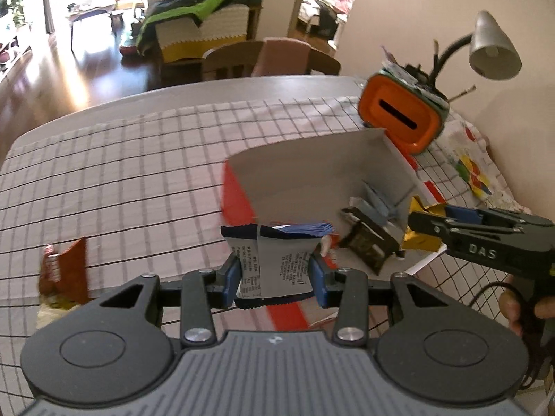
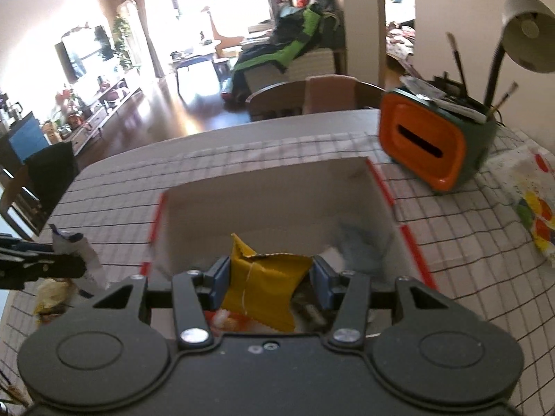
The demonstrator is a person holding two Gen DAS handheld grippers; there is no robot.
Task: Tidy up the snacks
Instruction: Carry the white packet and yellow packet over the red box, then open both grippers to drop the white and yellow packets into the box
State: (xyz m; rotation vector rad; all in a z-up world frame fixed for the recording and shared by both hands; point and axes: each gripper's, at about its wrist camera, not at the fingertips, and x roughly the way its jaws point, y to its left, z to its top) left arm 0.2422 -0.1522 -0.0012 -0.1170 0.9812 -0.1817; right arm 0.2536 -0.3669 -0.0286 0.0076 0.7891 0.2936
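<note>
Left gripper (image 1: 277, 274) clamps a blue-and-white snack packet (image 1: 277, 260) just short of the box (image 1: 312, 173); right gripper (image 2: 270, 286) pinches a yellow packet (image 2: 267, 287) over the box. Beyond sit an orange holder (image 2: 423, 145) and lamp (image 2: 527, 31); a brown wrapper (image 1: 66, 270) lies on the checked cloth (image 1: 121, 173).

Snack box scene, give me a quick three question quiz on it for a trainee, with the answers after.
1. True or false: the right gripper holds a yellow snack packet.
2. What does the left gripper hold? A) a blue and white snack packet B) a spoon C) nothing
3. Fill in: behind the white cardboard box stands an ______ and green organizer holding brushes.

Key
1. True; the jaws are closed on it, in front of the box.
2. A; the blue and white snack packet sits clamped between the jaws.
3. orange
</note>
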